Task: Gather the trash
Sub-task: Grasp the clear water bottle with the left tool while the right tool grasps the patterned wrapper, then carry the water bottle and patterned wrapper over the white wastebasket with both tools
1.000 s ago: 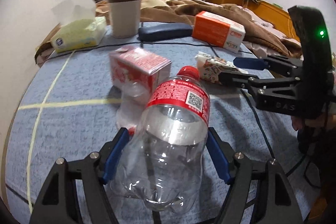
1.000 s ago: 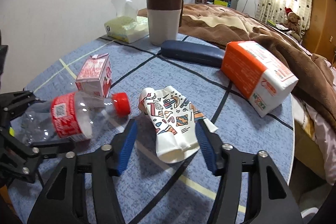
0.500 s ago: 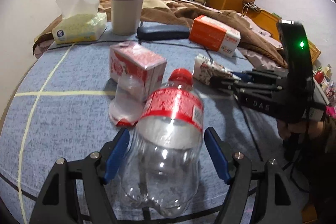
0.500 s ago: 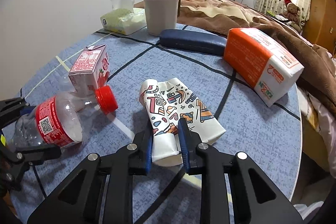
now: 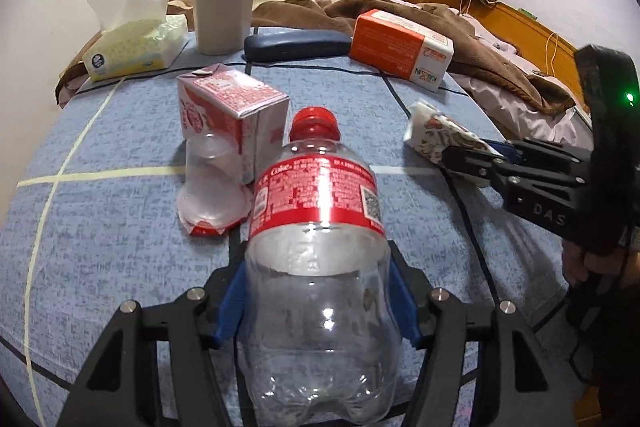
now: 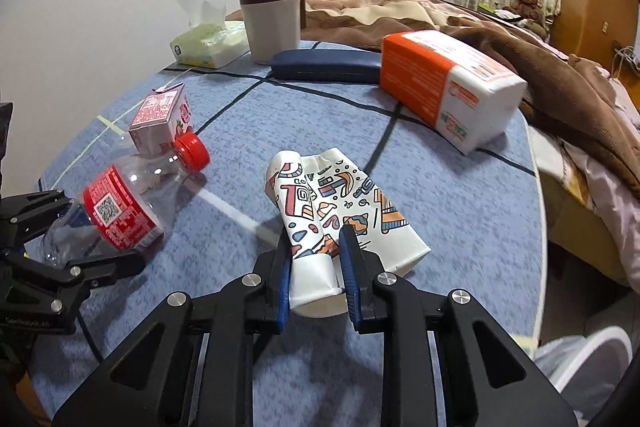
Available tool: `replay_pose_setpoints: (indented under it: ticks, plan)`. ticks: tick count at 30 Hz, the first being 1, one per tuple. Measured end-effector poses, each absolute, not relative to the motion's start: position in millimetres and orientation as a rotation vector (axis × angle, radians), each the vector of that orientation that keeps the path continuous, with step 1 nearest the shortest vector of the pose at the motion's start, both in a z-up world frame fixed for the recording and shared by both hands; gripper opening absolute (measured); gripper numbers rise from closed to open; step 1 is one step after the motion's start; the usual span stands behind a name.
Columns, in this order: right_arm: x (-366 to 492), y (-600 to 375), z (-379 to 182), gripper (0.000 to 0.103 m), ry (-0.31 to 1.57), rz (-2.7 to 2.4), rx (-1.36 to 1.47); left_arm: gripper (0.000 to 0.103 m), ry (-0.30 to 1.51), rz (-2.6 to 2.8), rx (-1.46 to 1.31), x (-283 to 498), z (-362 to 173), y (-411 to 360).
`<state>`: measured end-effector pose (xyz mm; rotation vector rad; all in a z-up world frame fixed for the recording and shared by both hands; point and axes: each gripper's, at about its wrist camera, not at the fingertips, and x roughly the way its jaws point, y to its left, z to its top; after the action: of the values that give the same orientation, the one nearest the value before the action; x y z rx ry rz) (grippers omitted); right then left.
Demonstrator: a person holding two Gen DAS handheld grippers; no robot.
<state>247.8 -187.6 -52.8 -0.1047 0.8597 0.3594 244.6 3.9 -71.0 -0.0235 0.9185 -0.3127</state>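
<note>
My left gripper (image 5: 318, 301) is shut on an empty clear plastic bottle (image 5: 316, 259) with a red label and red cap, held just above the blue table; it also shows in the right wrist view (image 6: 120, 211). My right gripper (image 6: 316, 267) is shut on a crushed patterned paper cup (image 6: 332, 211), lifted off the table; the cup also shows in the left wrist view (image 5: 436, 137). A small red and white drink carton (image 5: 232, 115) stands on the table behind the bottle, also in the right wrist view (image 6: 162, 117).
At the far side of the blue tablecloth (image 5: 100, 227) stand a tissue pack (image 5: 136, 43), a tall brown-banded mug (image 5: 222, 7), a dark blue case (image 5: 296, 45) and an orange and white tissue pack (image 5: 400, 47). A bed lies beyond. A white bin rim (image 6: 588, 355) shows at lower right.
My right gripper closed on the paper cup and lifted it. My left gripper closed on the bottle and raised it, the bottle now pointing away.
</note>
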Motion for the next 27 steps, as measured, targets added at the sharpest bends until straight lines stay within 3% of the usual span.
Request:
replay_pose_setpoints:
  ticks: [19, 24, 27]
  plan:
    - [214.6, -211.1, -49.9, 0.022, 0.856, 0.342, -0.031, 0.065, 0.896, -0.260, -0.120, 166.7, -71.0, 38.2]
    - [210.0, -211.0, -52.5, 0.022, 0.865, 0.335, -0.021, 0.076, 0.897, -0.239, -0.127, 179.1, -72.1, 36.9]
    - [205.7, -212.4, -54.4, 0.022, 0.869, 0.325, -0.020, 0.076, 0.908, -0.248, -0.123, 187.4, -75.9, 32.0]
